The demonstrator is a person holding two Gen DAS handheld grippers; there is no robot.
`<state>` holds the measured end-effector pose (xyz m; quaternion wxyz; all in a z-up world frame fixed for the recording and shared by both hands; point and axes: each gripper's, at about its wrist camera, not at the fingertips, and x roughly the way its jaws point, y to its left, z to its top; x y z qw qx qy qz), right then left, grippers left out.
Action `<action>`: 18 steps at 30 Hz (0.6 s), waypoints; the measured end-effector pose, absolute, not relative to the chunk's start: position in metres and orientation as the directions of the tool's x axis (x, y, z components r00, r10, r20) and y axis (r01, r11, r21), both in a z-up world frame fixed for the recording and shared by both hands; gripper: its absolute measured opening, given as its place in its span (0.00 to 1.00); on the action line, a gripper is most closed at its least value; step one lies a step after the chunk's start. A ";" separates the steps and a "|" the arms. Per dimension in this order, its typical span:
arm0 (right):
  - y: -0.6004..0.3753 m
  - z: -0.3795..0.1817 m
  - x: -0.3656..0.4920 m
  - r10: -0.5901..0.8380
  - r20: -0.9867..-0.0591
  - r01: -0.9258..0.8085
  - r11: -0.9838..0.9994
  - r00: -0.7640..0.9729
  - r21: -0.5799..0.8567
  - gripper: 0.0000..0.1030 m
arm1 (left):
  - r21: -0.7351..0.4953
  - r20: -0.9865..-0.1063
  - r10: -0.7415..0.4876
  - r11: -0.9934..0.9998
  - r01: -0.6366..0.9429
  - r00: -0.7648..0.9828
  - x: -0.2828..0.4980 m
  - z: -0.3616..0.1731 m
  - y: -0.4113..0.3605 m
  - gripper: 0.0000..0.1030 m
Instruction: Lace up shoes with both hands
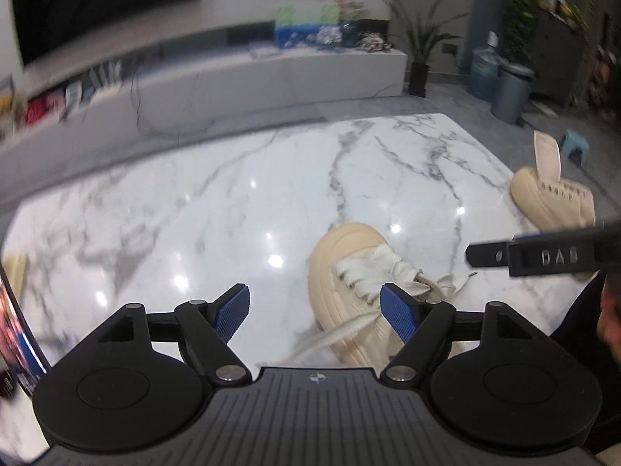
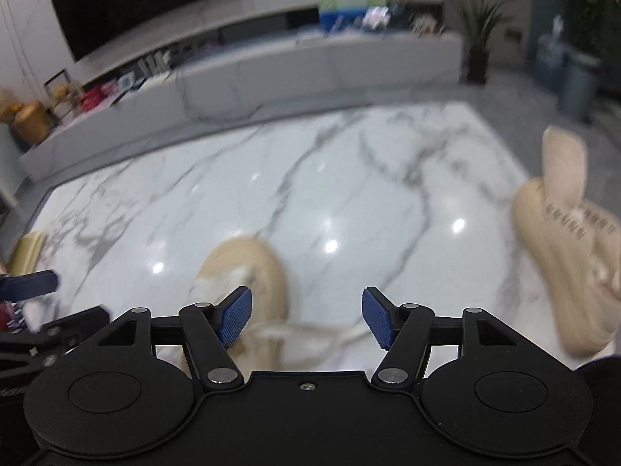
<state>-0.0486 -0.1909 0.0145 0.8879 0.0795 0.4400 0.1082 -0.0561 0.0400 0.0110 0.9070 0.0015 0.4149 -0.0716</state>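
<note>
**Both grippers hang open over a laced shoe on marble**

I hold the left gripper (image 1: 314, 310) above the laced shoe (image 1: 349, 291) on the marble worktop (image 1: 194, 202), fingers spread and pinching nothing. A loose lace end (image 1: 333, 336) trails toward me. The right gripper (image 2: 306, 316) is likewise spread and empty, its view blurred. A second, unlaced shoe (image 1: 551, 198) lies near the worktop's right edge. The middle of the worktop is open; a grey bin (image 1: 508, 89) stands on the floor beyond.

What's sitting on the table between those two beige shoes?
Nothing: in the right wrist view, only bare marble table lies between the laced shoe and the unlaced shoe.
</note>
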 end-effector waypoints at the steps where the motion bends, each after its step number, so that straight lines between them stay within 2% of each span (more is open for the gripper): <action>1: -0.192 0.010 -0.049 0.283 -0.773 -0.112 0.957 0.567 0.269 0.59 | -0.073 -0.756 -0.129 0.991 0.113 0.641 -0.056 0.010 0.043 0.71; 9: -0.181 0.001 -0.053 0.306 -0.824 -0.121 0.951 0.477 0.284 0.59 | -0.133 -0.803 -0.103 0.991 -0.007 0.587 -0.050 0.002 0.058 0.71; 18: -0.170 0.003 -0.056 0.305 -0.828 -0.178 0.952 0.470 0.249 0.59 | -0.080 -0.861 -0.052 0.996 -0.032 0.506 -0.048 -0.006 0.056 0.71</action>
